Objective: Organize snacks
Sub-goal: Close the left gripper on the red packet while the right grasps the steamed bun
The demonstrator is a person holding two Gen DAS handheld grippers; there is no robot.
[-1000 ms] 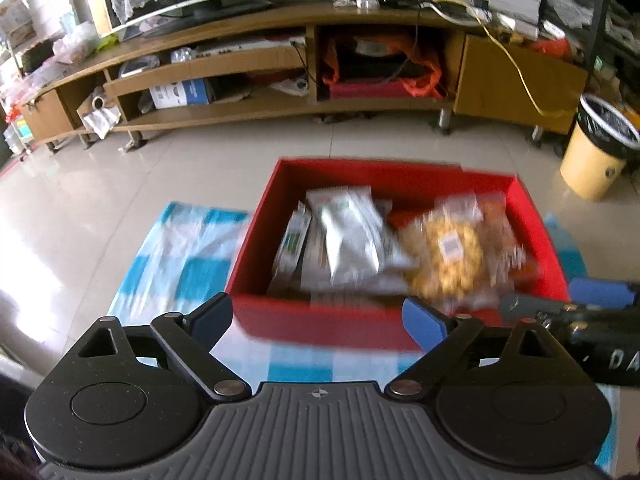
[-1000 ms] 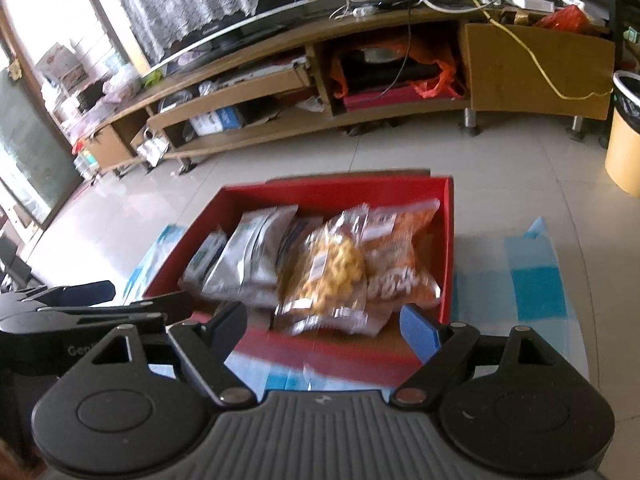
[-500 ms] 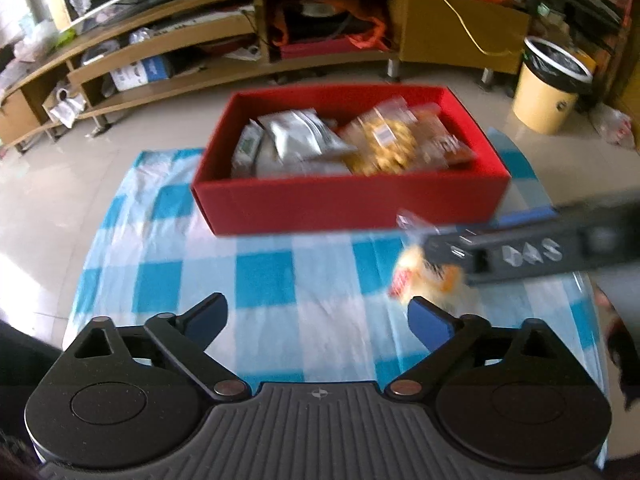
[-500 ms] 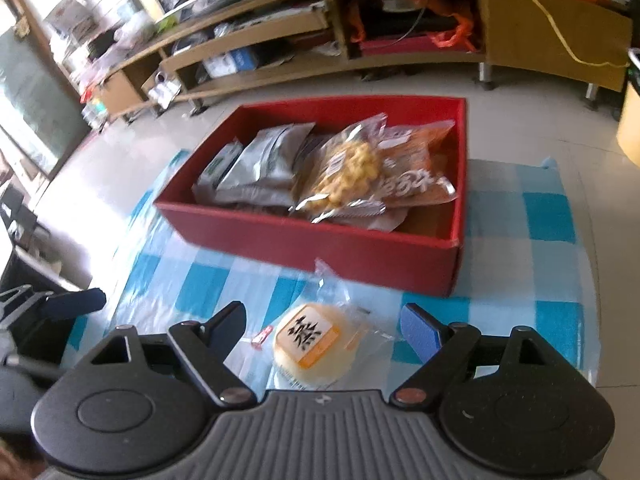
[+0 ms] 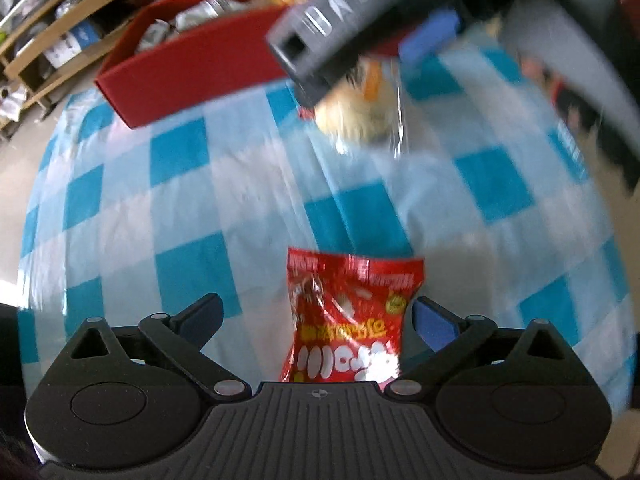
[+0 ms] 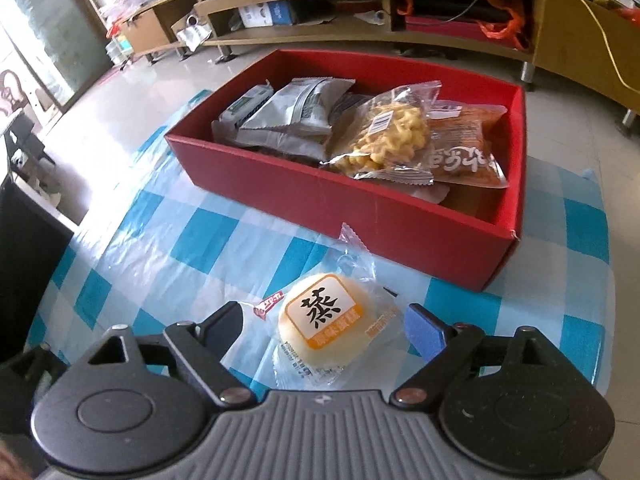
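A round steamed cake in clear wrap (image 6: 320,322) lay flat on the blue-checked cloth (image 6: 192,240) in the lower centre of the right wrist view, just in front of the near wall of the red box (image 6: 360,208), which filled the upper middle of the frame. The right gripper (image 6: 322,326) hung over the cake with its fingers (image 6: 424,330) spread wide to either side of the wrapper, gripping nothing; that straddling pose suited a pinch across the cake's width. In the left wrist view a red snack packet (image 5: 352,320) lay on the same cloth at lower centre, between the widely parted fingers (image 5: 434,322) of the left gripper (image 5: 316,316), which likewise held nothing; whether the right-hand pad touched the packet's edge could not be told. The right gripper crossed the upper right of that blurred view, above the cake. Inside the box, silver foil pouches (image 6: 296,114) lay toward the left, with a clear bag of yellow twists (image 6: 394,136) and an orange packet (image 6: 468,152) stacked to the right, which suggested the box was the collecting place and the two loose items were what remained to go in. Beyond the surface, a low wooden shelf unit (image 6: 320,8) ran across the top of the frame.
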